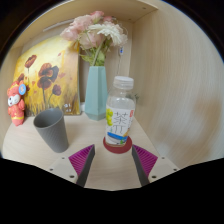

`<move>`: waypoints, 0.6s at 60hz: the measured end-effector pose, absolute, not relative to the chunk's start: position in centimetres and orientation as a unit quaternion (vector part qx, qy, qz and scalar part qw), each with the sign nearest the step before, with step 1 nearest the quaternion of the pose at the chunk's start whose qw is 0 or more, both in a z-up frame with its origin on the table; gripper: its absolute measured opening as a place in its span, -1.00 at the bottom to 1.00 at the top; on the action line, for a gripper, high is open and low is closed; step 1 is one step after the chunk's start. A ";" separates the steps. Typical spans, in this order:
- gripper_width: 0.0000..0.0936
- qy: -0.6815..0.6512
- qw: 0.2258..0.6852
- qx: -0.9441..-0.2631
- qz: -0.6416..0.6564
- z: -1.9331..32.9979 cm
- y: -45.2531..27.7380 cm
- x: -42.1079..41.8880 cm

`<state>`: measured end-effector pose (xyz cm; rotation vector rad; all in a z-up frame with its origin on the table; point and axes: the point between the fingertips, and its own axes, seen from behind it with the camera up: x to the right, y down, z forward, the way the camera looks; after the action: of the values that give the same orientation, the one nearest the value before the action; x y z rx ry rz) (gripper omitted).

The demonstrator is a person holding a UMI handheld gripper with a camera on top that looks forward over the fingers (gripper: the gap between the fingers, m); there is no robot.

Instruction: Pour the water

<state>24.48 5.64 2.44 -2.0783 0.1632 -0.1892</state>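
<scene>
A clear plastic water bottle (119, 112) with a white cap and a colourful label stands upright on a round red coaster (117, 146) on the pale wooden table (170, 130). A grey cup (52, 129) stands upright to its left. My gripper (114, 162) is open, its purple pads (82, 160) apart at either side, with nothing held. The bottle stands just ahead of the fingertips, roughly on the line between them.
A light blue vase (96, 92) with pink and white flowers stands behind the bottle. A yellow painting of poppies (48, 78) leans at the back left, with a small red and white figurine (16, 103) beside it. A pale wall panel rises at the right.
</scene>
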 end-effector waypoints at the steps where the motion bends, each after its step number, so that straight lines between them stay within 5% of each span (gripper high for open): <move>1: 0.62 0.067 0.497 -0.861 -0.079 2.4 4.9 24.1; 25: 0.63 0.043 0.475 -0.878 -0.037 6.1 -10.1 5.5; 36: 0.63 0.016 0.497 -0.868 0.000 11.2 -11.5 -2.3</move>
<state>-2.31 -11.52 11.17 -2.1010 0.0393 0.0000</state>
